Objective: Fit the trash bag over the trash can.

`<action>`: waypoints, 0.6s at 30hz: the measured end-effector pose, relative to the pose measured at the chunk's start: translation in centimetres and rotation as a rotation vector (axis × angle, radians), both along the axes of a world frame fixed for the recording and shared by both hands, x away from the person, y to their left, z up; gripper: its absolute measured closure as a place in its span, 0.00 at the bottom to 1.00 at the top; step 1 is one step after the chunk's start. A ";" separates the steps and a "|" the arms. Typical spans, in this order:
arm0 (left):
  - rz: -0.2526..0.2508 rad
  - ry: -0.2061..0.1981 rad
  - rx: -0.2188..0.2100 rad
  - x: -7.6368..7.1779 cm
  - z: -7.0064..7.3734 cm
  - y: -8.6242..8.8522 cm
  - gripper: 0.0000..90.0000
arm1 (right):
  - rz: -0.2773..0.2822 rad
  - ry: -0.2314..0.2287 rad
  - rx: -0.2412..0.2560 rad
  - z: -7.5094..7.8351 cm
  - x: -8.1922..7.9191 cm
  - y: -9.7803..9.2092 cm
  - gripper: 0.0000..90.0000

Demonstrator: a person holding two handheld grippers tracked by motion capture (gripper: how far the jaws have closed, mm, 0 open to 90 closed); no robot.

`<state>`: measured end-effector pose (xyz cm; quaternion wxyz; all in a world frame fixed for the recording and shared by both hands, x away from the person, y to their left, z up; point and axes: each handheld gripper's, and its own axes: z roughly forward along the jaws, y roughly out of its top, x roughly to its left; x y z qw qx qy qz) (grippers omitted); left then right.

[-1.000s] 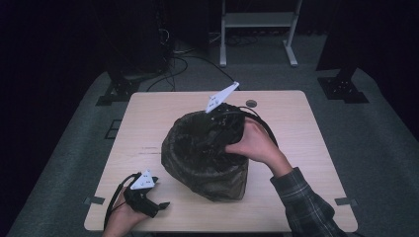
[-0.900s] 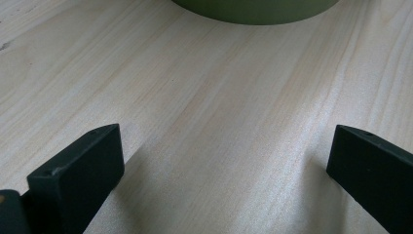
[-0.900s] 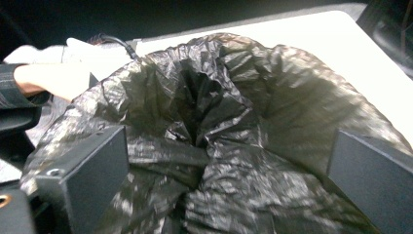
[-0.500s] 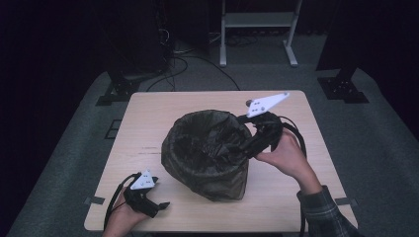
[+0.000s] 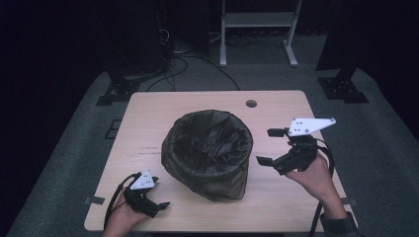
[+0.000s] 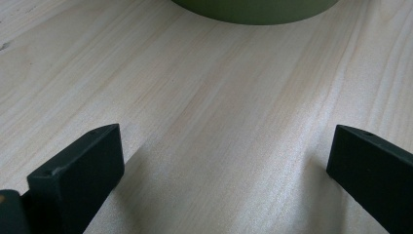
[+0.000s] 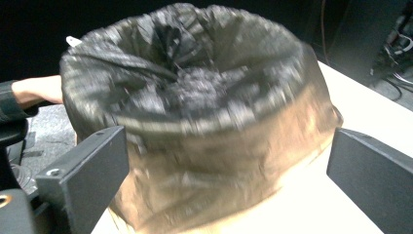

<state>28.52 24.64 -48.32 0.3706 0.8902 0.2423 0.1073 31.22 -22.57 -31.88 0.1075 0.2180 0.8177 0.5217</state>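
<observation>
We hold the right gripper [image 5: 271, 146] and left gripper [image 5: 159, 205], jaws apart, beside the black-plastic-lined round bin [image 5: 207, 153] on the pale wooden table [image 5: 148, 118].

Light wood table [image 5: 148, 123] with a small round hole [image 5: 251, 103] near its far edge. Beyond the table, on grey floor: a white metal stand [image 5: 257, 19] straight behind, black cables [image 5: 183, 57] to the stand's left, dark stand bases just off the table's far-left corner [image 5: 116, 91] and far-right corner [image 5: 343, 89].
</observation>
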 end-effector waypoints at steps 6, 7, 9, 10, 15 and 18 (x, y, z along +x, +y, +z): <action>0.000 0.000 0.000 0.0 0.0 0.0 0.00 | -0.045 0.005 0.021 -2.1 -0.9 -1.5 0.00; 0.003 0.001 -0.004 0.0 0.0 0.0 0.00 | -0.052 0.003 0.022 -2.4 -1.0 -1.6 0.00; 0.001 -0.001 -0.001 0.0 0.0 0.0 0.00 | -0.065 -0.003 0.020 -3.0 -1.3 -1.8 0.00; 0.002 0.001 -0.002 0.0 0.0 0.0 0.00 | -0.070 -0.002 0.017 -3.3 -1.4 -1.8 0.00; 0.001 0.000 0.000 0.0 0.0 0.0 0.00 | -0.078 0.008 0.012 -4.7 -1.7 -1.6 0.00; 0.001 0.000 -0.001 0.0 0.0 0.0 0.00 | -0.075 0.020 0.000 -5.6 -1.8 -1.2 0.00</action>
